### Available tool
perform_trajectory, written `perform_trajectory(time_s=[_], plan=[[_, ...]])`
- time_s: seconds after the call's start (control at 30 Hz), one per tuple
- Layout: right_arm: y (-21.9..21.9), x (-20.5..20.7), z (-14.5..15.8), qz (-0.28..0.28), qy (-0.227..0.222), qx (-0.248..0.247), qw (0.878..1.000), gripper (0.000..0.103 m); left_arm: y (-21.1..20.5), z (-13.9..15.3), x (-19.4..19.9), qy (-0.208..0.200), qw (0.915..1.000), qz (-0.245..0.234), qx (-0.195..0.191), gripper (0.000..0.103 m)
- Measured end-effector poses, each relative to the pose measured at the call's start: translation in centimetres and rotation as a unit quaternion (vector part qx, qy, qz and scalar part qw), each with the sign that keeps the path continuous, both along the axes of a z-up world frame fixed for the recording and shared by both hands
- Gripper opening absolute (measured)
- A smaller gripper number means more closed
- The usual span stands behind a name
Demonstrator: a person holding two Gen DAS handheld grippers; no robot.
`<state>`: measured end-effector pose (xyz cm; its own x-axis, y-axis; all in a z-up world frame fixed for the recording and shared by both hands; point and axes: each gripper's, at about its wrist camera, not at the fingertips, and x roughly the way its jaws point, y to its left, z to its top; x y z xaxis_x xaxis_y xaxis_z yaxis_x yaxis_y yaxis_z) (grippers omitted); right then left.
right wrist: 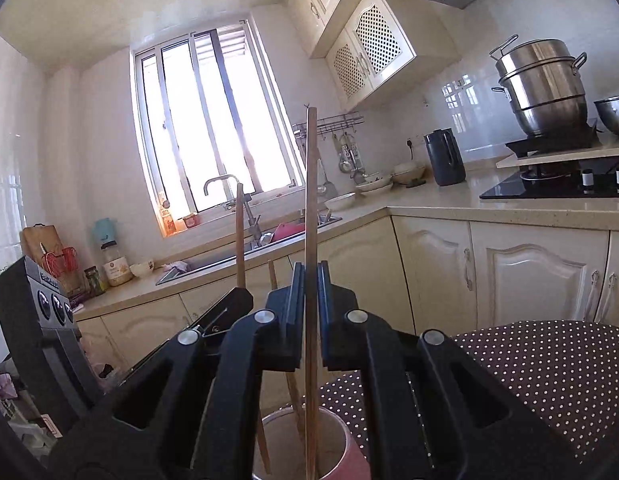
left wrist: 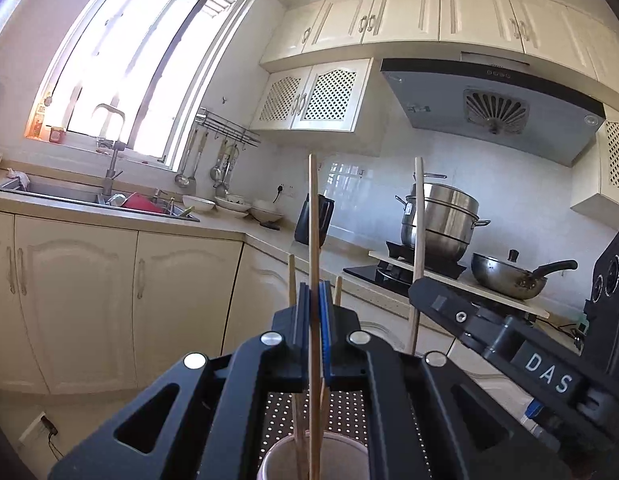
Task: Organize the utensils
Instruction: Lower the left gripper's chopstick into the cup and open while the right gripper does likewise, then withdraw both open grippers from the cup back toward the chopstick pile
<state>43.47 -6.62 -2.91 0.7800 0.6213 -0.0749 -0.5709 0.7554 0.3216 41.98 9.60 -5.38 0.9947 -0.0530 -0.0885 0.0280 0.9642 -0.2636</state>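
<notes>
Here the left tool is closed tight on an upright wooden chopstick, whose lower end dips into the pink cup directly beneath its jaws. The right tool, just beside it, pinches a second chopstick over the same cup, where more chopsticks lean. Beyond lies polka-dot cloth, then the kitchen bench.

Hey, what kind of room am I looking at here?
A home kitchen, almost certainly. A steel sink with a tall faucet sits under the window, a range hood hangs over a stove carrying a stacked steamer pot, and cream cabinets run under the counter.
</notes>
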Motion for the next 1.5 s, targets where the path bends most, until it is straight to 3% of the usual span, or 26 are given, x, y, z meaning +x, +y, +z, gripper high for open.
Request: perform_trajectory(time_s=[0.4, 0.8, 1.03, 1.1, 1.13, 1.17, 1.3, 1.43, 1.5], plan=[[0.1, -4.5, -0.8, 0.005, -0.011, -0.072, 0.997, 0.007, -0.8, -0.9, -4.0, 0.022, 0.9993, -0.021, 0.023, 0.005], [0.9, -6.0, -3.6, 0.005, 0.036, -0.118, 0.992, 0.007, -1.9, -2.8, -6.3, 0.080, 0.9950, -0.037, 0.048, 0.005], [0.6, -6.2, -4.1, 0.003, 0.070, -0.107, 0.992, 0.007, -1.9, -2.7, -6.8, 0.104, 0.9923, -0.034, 0.057, 0.007], [0.6, -6.5, -3.8, 0.003, 0.076, -0.104, 0.992, 0.008, -1.8, -2.5, -7.2, 0.106, 0.9922, -0.032, 0.057, 0.013], [0.5, -6.6, -3.7, 0.000, 0.077, -0.105, 0.991, 0.008, -1.7, -2.3, -7.4, 0.108, 0.9920, -0.032, 0.057, 0.027], [0.4, -6.8, -3.4, -0.002, 0.077, -0.104, 0.992, 0.008, -1.7, -2.1, -7.7, 0.109, 0.9919, -0.029, 0.059, 0.032], [0.0, -7.8, -2.6, -0.007, 0.073, -0.103, 0.992, 0.011, -1.9, -1.4, -8.9, 0.104, 0.9920, -0.026, 0.068, 0.033], [-0.6, -9.2, -1.7, -0.016, 0.067, -0.101, 0.993, 0.023, -2.1, -0.6, -10.3, 0.101, 0.9920, -0.018, 0.074, 0.043], [-0.9, -9.9, -1.3, -0.015, 0.063, -0.102, 0.993, 0.023, -2.4, -0.2, -11.1, 0.100, 0.9916, -0.012, 0.081, 0.045]])
